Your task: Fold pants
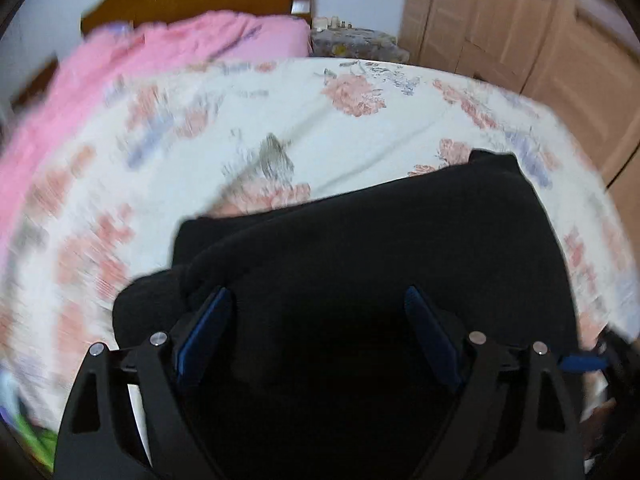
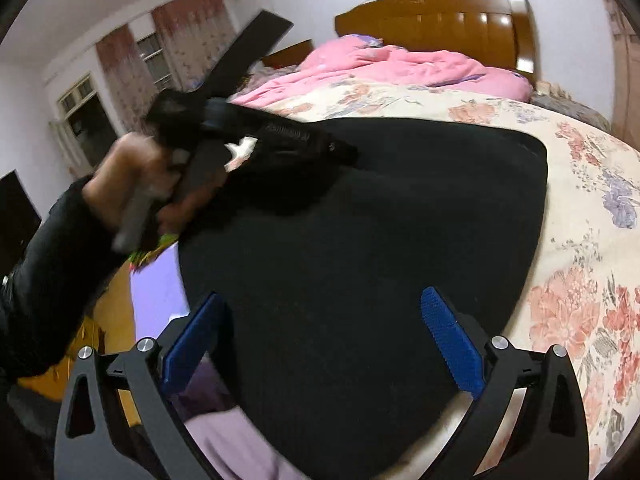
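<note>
Black pants (image 1: 380, 240) lie on the floral bedsheet (image 1: 340, 132) in a broad, partly folded bundle, with a rumpled edge at the left. My left gripper (image 1: 316, 300) is open and hovers just above the near part of the pants, nothing between its blue pads (image 1: 208, 328). In the right wrist view the pants (image 2: 400, 220) spread across the near side of the bed. My right gripper (image 2: 324, 308) is open above their near edge. The other hand-held gripper (image 2: 224, 128) shows at the far left of that view, over the pants' left end.
A pink quilt (image 2: 400, 68) is heaped at the head of the bed before a wooden headboard (image 2: 440, 20). Wooden wardrobe doors (image 1: 520, 20) stand to the right. The bed's near edge, with lilac cloth (image 2: 160, 280) and floor, lies at lower left.
</note>
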`<state>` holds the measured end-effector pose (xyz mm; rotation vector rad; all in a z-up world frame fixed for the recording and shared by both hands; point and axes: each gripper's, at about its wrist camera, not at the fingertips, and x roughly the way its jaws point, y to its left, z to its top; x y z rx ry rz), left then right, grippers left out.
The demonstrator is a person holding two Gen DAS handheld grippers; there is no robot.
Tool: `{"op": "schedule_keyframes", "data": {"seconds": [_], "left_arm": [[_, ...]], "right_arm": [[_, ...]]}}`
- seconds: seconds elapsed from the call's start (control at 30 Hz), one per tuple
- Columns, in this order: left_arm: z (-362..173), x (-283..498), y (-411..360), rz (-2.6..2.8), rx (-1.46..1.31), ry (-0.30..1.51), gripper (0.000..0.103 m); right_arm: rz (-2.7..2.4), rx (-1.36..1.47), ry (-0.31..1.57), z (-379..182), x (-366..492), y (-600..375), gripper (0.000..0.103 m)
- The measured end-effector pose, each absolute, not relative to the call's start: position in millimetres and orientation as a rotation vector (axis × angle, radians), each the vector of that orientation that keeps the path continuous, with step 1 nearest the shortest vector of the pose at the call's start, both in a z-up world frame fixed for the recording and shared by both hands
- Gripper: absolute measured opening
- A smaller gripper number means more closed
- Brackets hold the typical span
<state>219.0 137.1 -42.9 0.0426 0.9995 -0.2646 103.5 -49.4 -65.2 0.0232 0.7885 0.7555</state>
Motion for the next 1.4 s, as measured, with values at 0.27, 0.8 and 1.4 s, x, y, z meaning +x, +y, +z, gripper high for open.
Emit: {"op": "schedule_keyframes", "data": {"seconds": [0.27,0.8,1.4], "left_arm": [[-50,210,127,-0.241,0.103,0.932,0.095],[-48,203,148,-0.297,-0.04,0.878,0.096],[-50,201,143,-0.27,-0.003,0.874,0.096]], "right_arm": [[0.76,0.043,0.724,-31,136,-58,0.097],[0.793,0.274,0.86,-50,309,-83,0.093],[0.659,0.215,0.861,-49,307,-74,0.095]]}}
